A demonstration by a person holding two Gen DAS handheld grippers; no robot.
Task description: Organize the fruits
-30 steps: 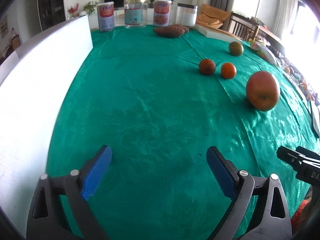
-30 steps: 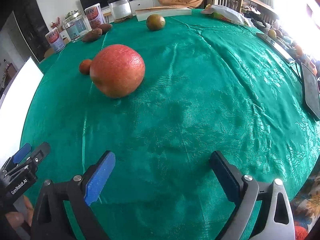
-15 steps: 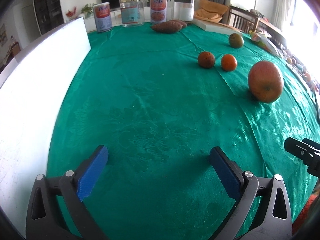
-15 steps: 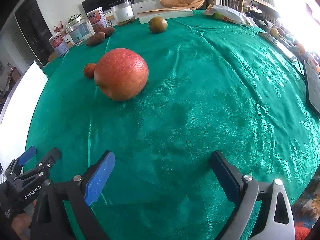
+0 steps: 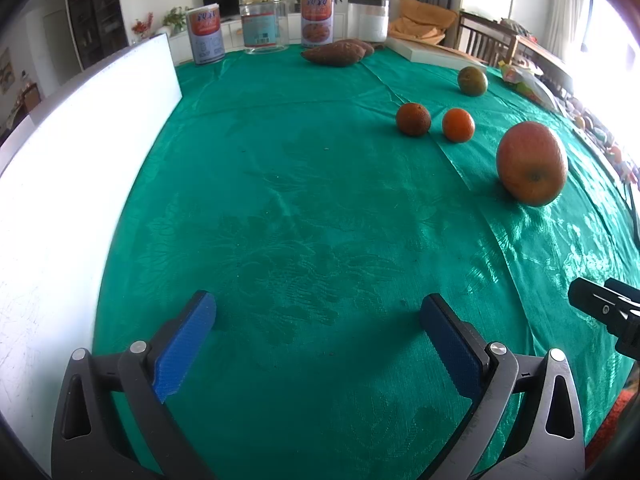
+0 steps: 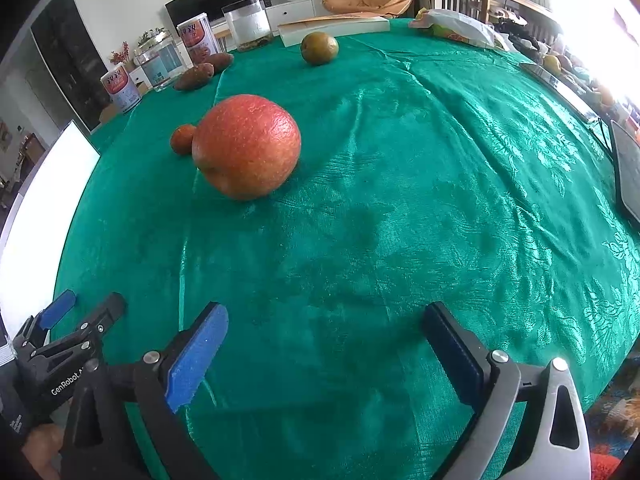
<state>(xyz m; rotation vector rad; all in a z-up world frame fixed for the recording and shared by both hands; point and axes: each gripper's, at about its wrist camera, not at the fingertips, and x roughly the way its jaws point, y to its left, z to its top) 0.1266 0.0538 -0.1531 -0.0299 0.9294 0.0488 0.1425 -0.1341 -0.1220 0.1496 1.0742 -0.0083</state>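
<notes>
1. Left wrist view: sits just behind the left gripper (image 5: 318, 334), angled down over the green tablecloth (image 5: 280, 208); white board (image 5: 60, 184) to the claw's left
2. Right wrist view: same downward angle behind the right gripper (image 6: 326, 338), close to the cloth
3. Shared: large red-orange fruit (image 5: 532, 164) (image 6: 246, 146), ahead-right of the left claw, ahead-left of the right; far jars (image 5: 264, 22)

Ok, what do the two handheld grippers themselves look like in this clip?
Both are alike: the left gripper and right gripper each have two black angled plastic arms with triangular cut-outs, silver pivot bolts and flat, textured blue pads. In the right wrist view the left gripper's side carries white "GenRobot" lettering. No cables or sleeves show.
</notes>
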